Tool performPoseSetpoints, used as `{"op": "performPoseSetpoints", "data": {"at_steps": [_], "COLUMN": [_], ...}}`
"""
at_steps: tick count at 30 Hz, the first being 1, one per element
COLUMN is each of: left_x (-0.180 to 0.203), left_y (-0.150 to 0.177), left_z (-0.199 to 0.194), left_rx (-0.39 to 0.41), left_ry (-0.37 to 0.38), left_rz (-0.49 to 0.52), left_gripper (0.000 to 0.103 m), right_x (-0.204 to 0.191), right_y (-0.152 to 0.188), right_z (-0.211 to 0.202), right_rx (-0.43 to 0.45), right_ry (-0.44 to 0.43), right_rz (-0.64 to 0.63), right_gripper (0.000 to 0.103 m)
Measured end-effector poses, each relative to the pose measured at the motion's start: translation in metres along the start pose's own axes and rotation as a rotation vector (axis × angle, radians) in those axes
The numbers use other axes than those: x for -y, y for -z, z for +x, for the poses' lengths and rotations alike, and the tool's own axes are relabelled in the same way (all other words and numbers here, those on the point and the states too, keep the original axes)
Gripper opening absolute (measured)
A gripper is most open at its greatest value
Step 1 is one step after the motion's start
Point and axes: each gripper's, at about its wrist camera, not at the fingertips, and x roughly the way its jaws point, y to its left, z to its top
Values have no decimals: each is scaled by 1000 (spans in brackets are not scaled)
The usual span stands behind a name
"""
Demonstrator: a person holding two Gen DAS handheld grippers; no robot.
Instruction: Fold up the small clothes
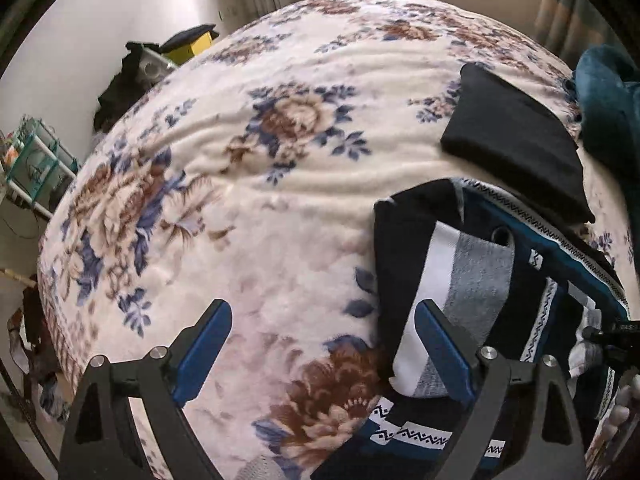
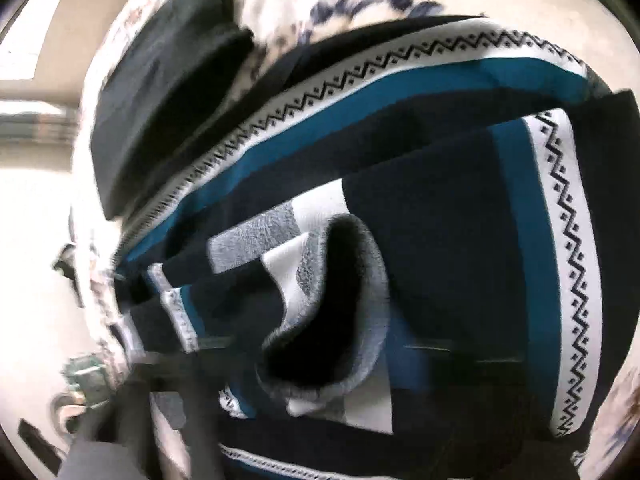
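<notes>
Fleecy cream blanket (image 1: pixel 248 200), printed with brown and blue flowers, covers the bed under both tools. The left gripper (image 1: pixel 324 344) hangs over it with its blue-padded fingers (image 1: pixel 208 352) spread wide and nothing between them; the left pad is over bare blanket, the right pad over the near edge of the patterned garment (image 1: pixel 472 280), a navy piece with teal bands, white zigzag trim and a white and grey striped panel, bunched just ahead and to the right of this tool. Beyond the garment, further ahead and to the right, a folded black cloth (image 1: pixel 516 140) lies flat on the blanket, and a teal fabric heap (image 1: pixel 608 92) sits past it at the far right edge. Off the bed to the left, a yellow box (image 1: pixel 192 46) and a green wire rack (image 1: pixel 36 160) stand by the wall. The right gripper's view is blurred and filled by the same garment (image 2: pixel 440 260), a rolled grey-lined opening directly ahead; its fingers do not show clearly, its jaws are closed, and whether cloth is pinched cannot be told. The black cloth (image 2: pixel 160 120) lies ahead to its left.
</notes>
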Motion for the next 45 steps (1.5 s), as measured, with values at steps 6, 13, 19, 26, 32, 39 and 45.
{"op": "performPoseSetpoints", "data": {"at_steps": [6, 13, 19, 26, 32, 39, 45], "left_x": [13, 60, 99, 124, 85, 42, 58], "left_y": [-2, -18, -50, -83, -90, -13, 10], "left_z": [14, 35, 65, 123, 107, 67, 90], "left_rx": [-41, -59, -47, -108, -104, -153, -203], "left_ry": [32, 76, 61, -6, 81, 192, 336], "left_rz": [1, 47, 101, 189, 108, 17, 19], "left_gripper": [94, 94, 94, 94, 93, 93, 23], "right_x": [22, 74, 103, 118, 110, -16, -169], "right_y": [10, 11, 6, -4, 2, 17, -8], "right_z": [-50, -81, -98, -77, -90, -71, 5], "right_rx": [182, 249, 292, 193, 200, 89, -24], "right_ry": [63, 152, 168, 204, 302, 104, 103], "right_rz": [-4, 79, 135, 146, 138, -151, -521], "right_gripper": [6, 6, 6, 11, 49, 52, 52]}}
